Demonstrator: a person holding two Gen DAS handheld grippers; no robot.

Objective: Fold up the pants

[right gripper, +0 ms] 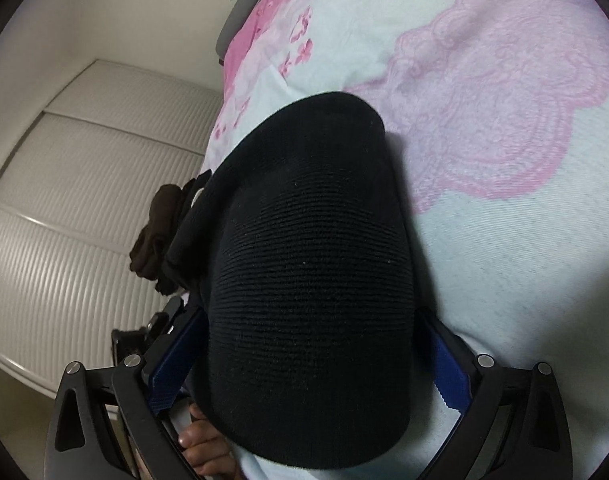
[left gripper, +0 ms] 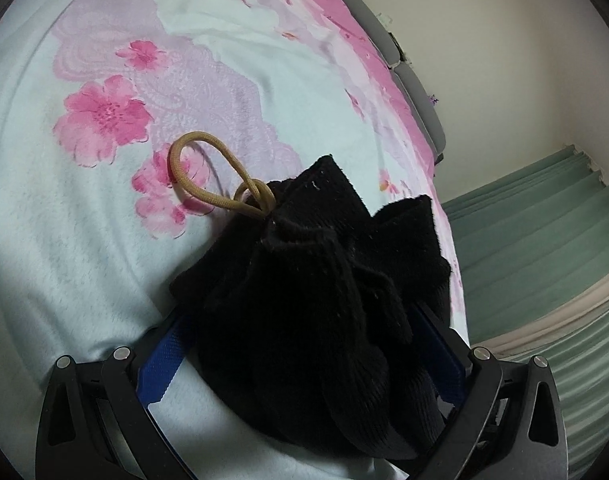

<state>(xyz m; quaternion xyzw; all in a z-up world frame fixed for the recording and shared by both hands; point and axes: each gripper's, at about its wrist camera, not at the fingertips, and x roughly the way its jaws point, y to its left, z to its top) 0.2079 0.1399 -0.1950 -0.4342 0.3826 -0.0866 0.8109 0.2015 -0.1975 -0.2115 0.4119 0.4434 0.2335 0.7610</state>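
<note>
Where black pants (left gripper: 312, 304) bunch, left gripper (left gripper: 304, 344) fingertips hidden, contact unclear.

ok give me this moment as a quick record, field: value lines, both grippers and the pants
surface: bed with a floral blanket, pale blue with pink flowers
garment: black pants, ribbed knit, bunched rather than flat
drawstring: tan cord looping out of the bunched end onto the blanket
left gripper: blue pads on either side of the gathered fabric, gripping it
right gripper: closed around a smooth folded bulge of the same black fabric
other: dark brown cloth beside the pants in the right wrist view
fold state: not yet laid flat
</note>
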